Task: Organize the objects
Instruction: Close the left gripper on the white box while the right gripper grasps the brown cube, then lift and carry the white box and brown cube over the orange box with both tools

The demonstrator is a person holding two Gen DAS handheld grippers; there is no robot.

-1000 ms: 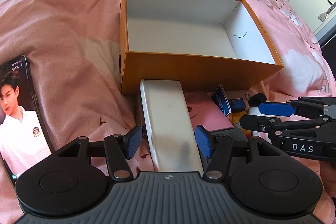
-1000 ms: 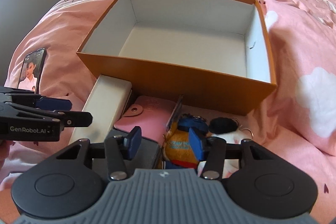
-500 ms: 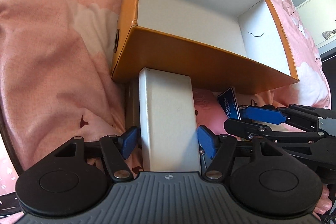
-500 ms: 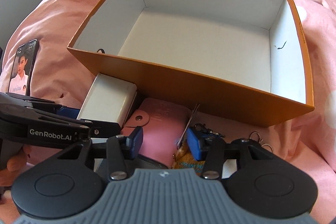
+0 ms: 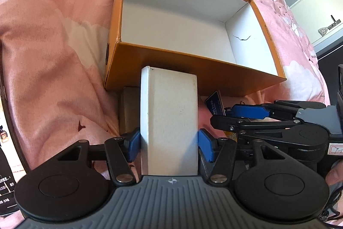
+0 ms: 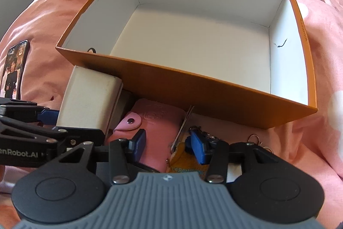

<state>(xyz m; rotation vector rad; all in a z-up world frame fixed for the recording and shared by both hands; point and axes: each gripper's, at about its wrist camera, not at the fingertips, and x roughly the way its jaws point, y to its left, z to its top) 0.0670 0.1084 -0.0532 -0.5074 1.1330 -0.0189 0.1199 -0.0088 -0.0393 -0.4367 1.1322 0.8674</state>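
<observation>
Both pads of the closing left hand-held gripper [image 5: 169, 143] now touch the white box [image 5: 169, 119]; right hand-held gripper [image 6: 166, 143] released, lower over the bed [image 6: 42, 20].

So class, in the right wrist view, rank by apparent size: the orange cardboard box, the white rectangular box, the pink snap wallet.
1. Orange cardboard box, clearly largest.
2. White rectangular box and pink snap wallet: alike, both partly hidden, so unranked.
</observation>
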